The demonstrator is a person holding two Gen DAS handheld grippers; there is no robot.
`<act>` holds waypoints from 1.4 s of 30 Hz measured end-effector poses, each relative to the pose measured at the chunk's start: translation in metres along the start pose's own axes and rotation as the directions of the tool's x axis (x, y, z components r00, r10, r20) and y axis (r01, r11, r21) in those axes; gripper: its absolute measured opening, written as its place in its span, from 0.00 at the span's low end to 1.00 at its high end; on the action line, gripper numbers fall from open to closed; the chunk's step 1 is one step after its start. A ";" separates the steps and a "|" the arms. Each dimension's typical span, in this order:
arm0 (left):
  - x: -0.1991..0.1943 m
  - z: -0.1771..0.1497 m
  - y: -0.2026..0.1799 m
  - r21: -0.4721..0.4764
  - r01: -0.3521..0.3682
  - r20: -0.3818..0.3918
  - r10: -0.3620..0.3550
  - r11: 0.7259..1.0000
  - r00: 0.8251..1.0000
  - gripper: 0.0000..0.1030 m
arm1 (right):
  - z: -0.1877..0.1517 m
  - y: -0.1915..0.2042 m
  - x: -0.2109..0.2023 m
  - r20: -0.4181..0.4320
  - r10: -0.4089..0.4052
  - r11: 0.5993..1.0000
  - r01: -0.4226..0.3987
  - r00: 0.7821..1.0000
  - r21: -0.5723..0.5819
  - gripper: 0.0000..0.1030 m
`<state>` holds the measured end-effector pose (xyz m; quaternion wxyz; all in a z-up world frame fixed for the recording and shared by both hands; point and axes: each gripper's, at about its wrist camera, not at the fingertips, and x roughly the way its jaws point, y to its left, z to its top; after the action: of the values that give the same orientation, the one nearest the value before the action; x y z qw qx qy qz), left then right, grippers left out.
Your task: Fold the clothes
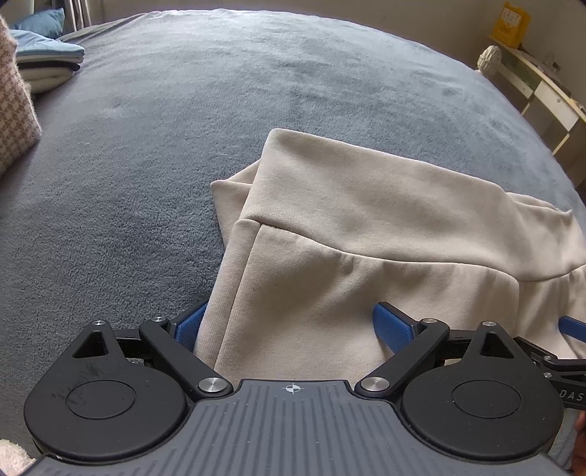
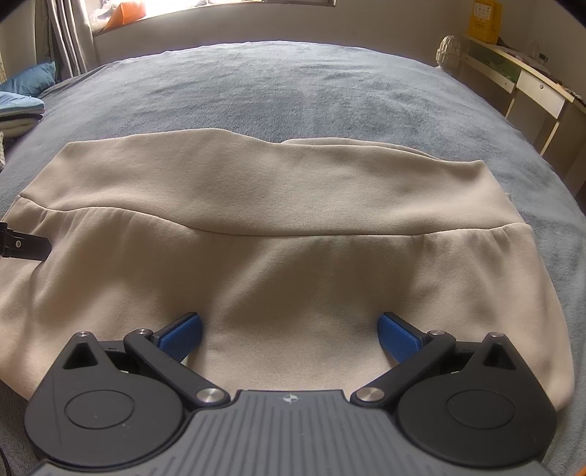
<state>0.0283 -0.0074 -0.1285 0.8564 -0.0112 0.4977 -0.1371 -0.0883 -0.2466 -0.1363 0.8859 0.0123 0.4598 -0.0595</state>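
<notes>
Your left gripper (image 1: 289,326) sits low at the left end of the beige garment (image 1: 366,227), jaws spread wide with cloth between the blue fingers (image 1: 393,329). Your right gripper (image 2: 289,335) is level over the garment's (image 2: 293,227) middle, jaws also wide apart, fabric between them. The garment lies on the grey bed cover (image 2: 293,80), long axis running left to right, wide band on the far side.

Bed (image 2: 293,84) covered by grey-blue fleece blanket. Sunlit window sill (image 2: 154,14) seen beyond, curtain (image 2: 69,33) at left. Pale shelving unit (image 2: 527,84) set against right wall.
</notes>
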 end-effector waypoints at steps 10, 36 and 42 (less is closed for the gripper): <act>0.001 0.002 -0.003 0.007 -0.005 0.002 0.005 1.000 1.000 0.93 | 0.000 0.000 0.000 0.001 -0.001 1.000 0.001 1.000 -0.001 1.00; 0.015 0.021 0.071 -0.235 0.359 0.107 -0.343 0.903 0.933 0.94 | -0.002 0.001 0.000 0.011 -0.004 1.000 0.004 1.000 0.003 1.00; 0.014 0.002 0.078 -0.309 0.507 0.038 -0.523 0.804 0.852 0.94 | -0.003 0.000 -0.001 0.015 -0.003 1.000 0.003 1.000 0.004 1.00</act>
<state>0.0536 0.0636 -0.1516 0.7620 -0.2757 0.5119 -0.2851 -0.0908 -0.2461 -0.1374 0.8892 0.0130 0.4531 -0.0617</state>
